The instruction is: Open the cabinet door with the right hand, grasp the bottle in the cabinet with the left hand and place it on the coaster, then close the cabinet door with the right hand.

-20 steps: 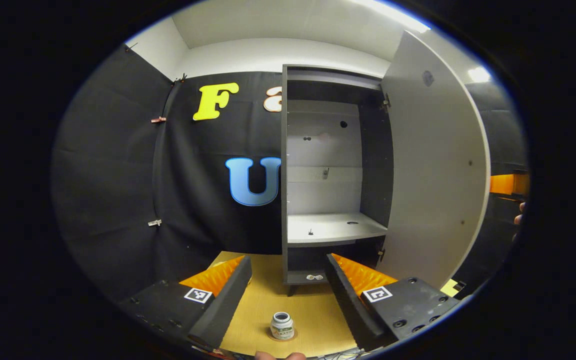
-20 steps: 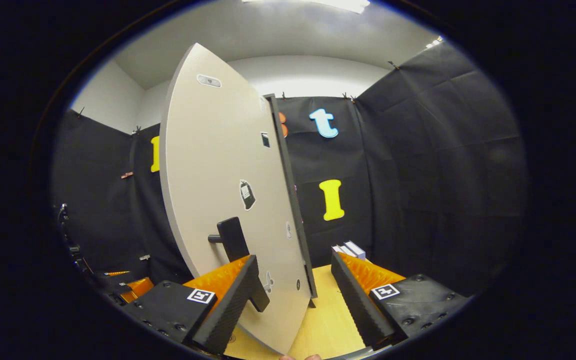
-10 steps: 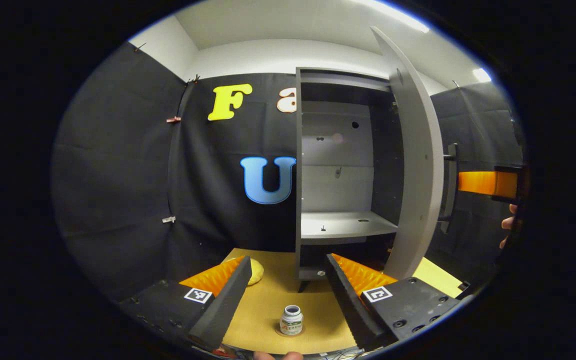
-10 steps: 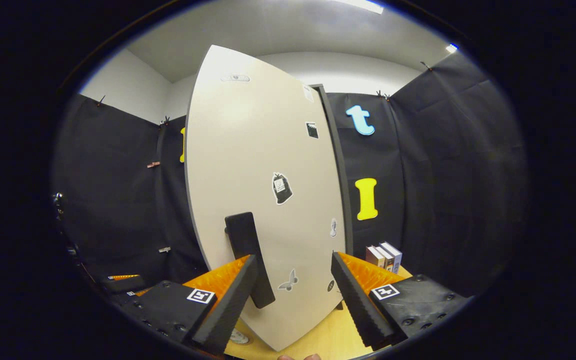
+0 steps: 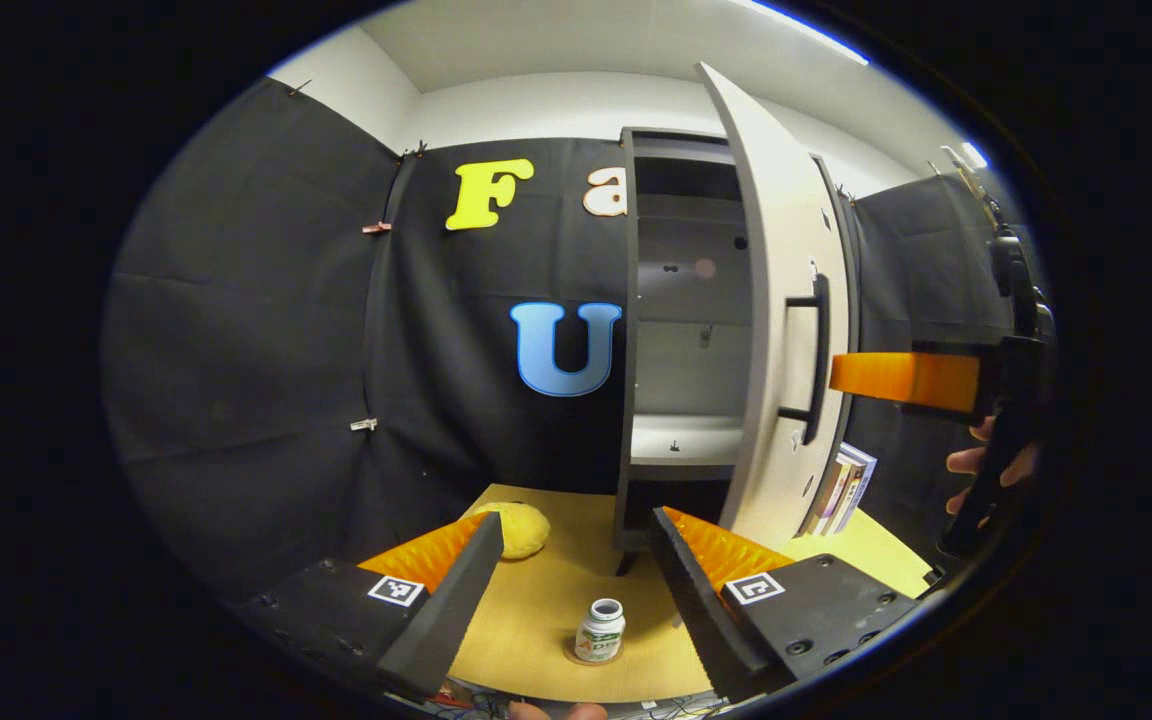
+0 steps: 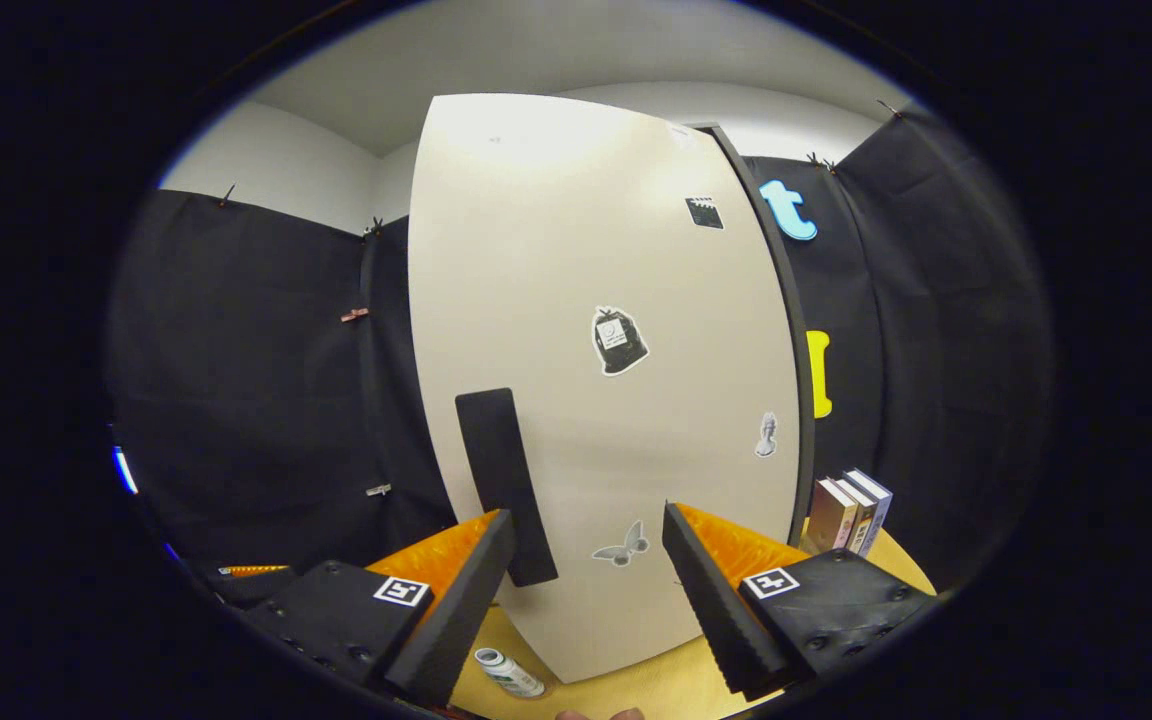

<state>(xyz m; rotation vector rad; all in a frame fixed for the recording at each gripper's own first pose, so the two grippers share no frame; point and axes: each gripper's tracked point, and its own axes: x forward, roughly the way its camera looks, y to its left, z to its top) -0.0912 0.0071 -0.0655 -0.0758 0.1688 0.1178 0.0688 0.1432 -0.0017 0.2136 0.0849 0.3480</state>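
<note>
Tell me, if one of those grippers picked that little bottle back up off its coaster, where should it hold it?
Probably around the bottle's straight body, below the narrower cap. It stands upright on the coaster, so a level approach from the front, one finger either side, suits its round shape.

Left gripper [image 5: 576, 540]: fingers spread wide apart, nothing between them, held level and pointing forward. Right gripper [image 6: 586, 545]: fingers likewise wide apart, gripping nothing, left fingertip [image 6: 498, 530] at or just before dark handle, contact unclear. In left gripper view, right gripper's finger [image 5: 901, 378] reaches in from right edge, horizontal; person's hand [image 5: 986, 465] wraps its grip below.
</note>
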